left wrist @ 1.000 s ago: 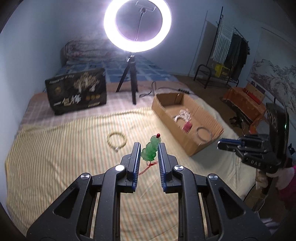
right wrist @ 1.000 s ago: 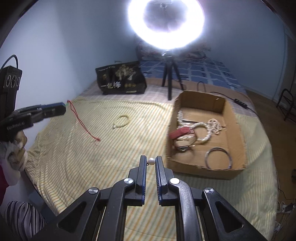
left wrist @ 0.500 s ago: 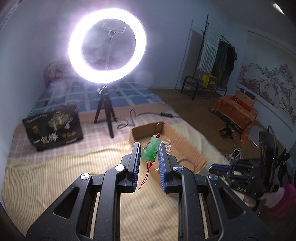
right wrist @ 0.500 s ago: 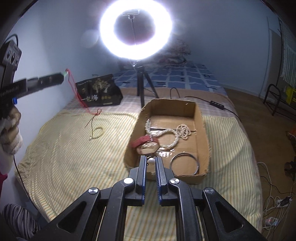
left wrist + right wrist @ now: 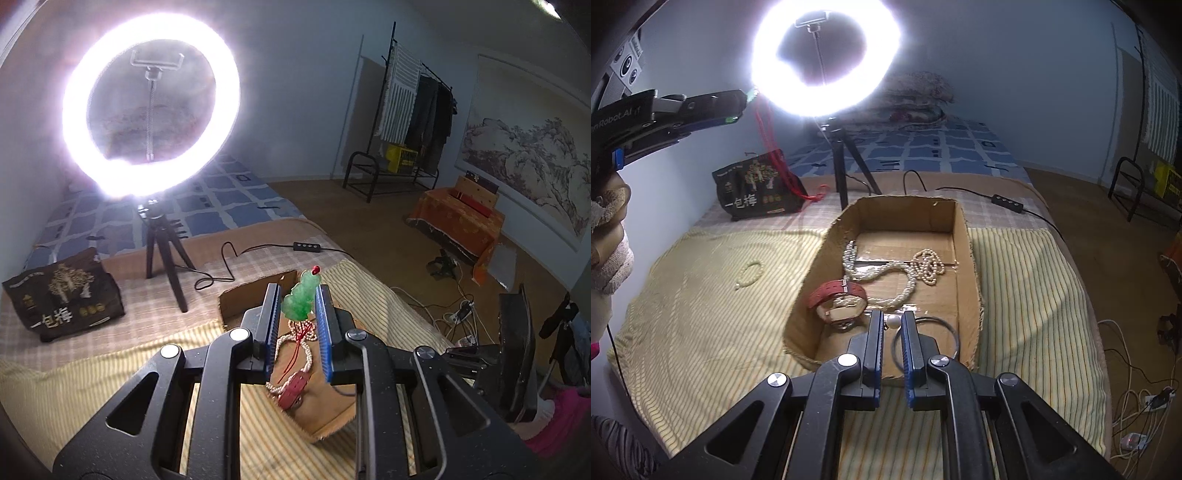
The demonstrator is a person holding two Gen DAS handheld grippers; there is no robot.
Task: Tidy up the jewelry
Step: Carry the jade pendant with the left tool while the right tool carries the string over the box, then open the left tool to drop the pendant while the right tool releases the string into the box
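Green jade, carved into a pendant [image 5: 300, 300] and topped with a red bead, is clamped between the jaws of the left gripper [image 5: 298, 295], with its red cord [image 5: 775, 155] seen dangling below in the right wrist view. The pendant is held in the air above a cardboard box [image 5: 966, 258] that is set on a bed covered by a yellow striped blanket [image 5: 1027, 288]. A small pearl [image 5: 893, 322] is pinched between the nearly closed jaws of the right gripper [image 5: 892, 325], just above the near end of the box. Inside the box, a pearl necklace [image 5: 886, 275], a red-strapped watch [image 5: 836, 295] and a metal bangle [image 5: 945, 328] are laid out. A beaded bracelet [image 5: 750, 273] is left on the blanket, to the left of the box and well apart from it. Behind the box, a lit ring light [image 5: 147, 114] is mounted on a tripod, with a dark printed bag [image 5: 62, 299] beside it.
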